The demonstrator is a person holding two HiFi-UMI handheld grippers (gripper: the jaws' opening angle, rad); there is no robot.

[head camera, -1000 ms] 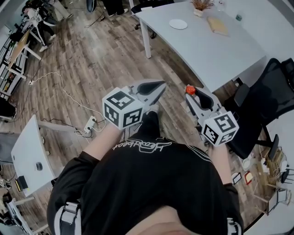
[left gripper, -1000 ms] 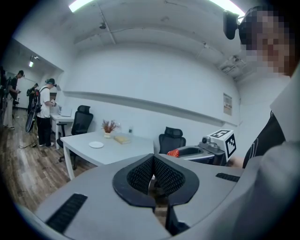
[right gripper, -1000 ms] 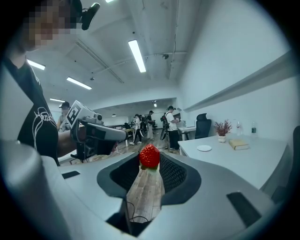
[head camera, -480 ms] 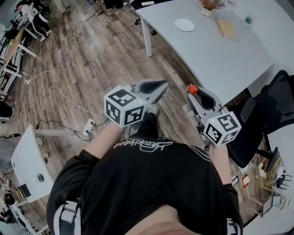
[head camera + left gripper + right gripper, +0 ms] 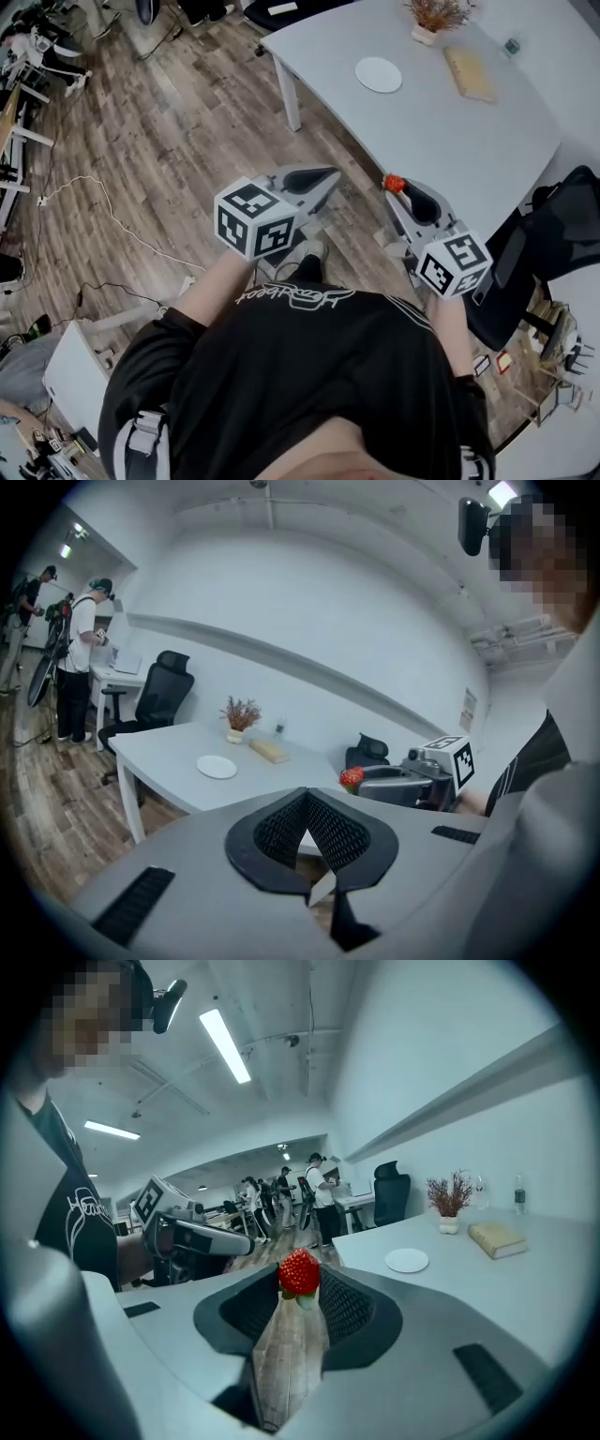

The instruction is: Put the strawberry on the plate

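A red strawberry (image 5: 393, 184) (image 5: 299, 1272) sits pinched at the tips of my right gripper (image 5: 391, 187) (image 5: 299, 1281), held in the air over the wooden floor just short of the table edge. The strawberry (image 5: 351, 779) also shows in the left gripper view, to the right. The small white plate (image 5: 379, 74) (image 5: 407, 1260) (image 5: 217, 767) lies empty on the grey table (image 5: 450, 141), well ahead of both grippers. My left gripper (image 5: 330, 175) (image 5: 307, 795) hangs beside the right one, its jaws together with nothing between them.
A potted dry plant (image 5: 436, 19) and a tan book-like block (image 5: 469, 73) lie on the table beyond the plate. A black office chair (image 5: 553, 225) stands at the right. White cables (image 5: 103, 211) trail over the floor at the left. People stand at desks far off (image 5: 314, 1194).
The table and plate have drifted lower and nearer in the head view. Both grippers keep the same pose, and the strawberry stays in the right jaws.
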